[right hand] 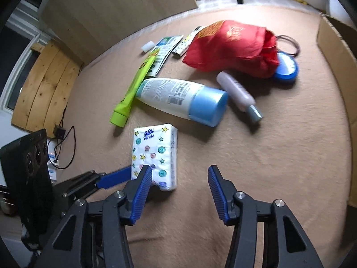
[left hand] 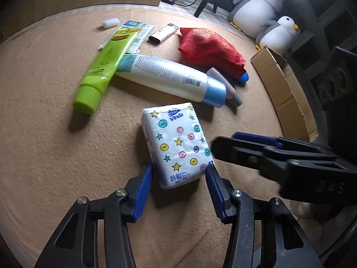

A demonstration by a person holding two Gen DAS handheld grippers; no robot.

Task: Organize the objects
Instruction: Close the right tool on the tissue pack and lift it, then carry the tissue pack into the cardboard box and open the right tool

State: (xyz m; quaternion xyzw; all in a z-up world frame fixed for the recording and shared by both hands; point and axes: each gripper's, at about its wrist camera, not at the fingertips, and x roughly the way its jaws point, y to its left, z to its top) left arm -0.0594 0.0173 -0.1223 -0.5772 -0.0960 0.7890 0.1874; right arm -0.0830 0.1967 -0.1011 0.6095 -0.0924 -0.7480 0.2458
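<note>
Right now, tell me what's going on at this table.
A person with a two-finger gripper in each hand is sorting toiletries scattered on a tan cloth. The left gripper straddles the near end of a tissue pack, its pads at the pack's sides. The right gripper is open over bare cloth just beside the pack. A white bottle, a green tube and a red pouch lie beyond, untouched. A cardboard box sits at the right.
</note>
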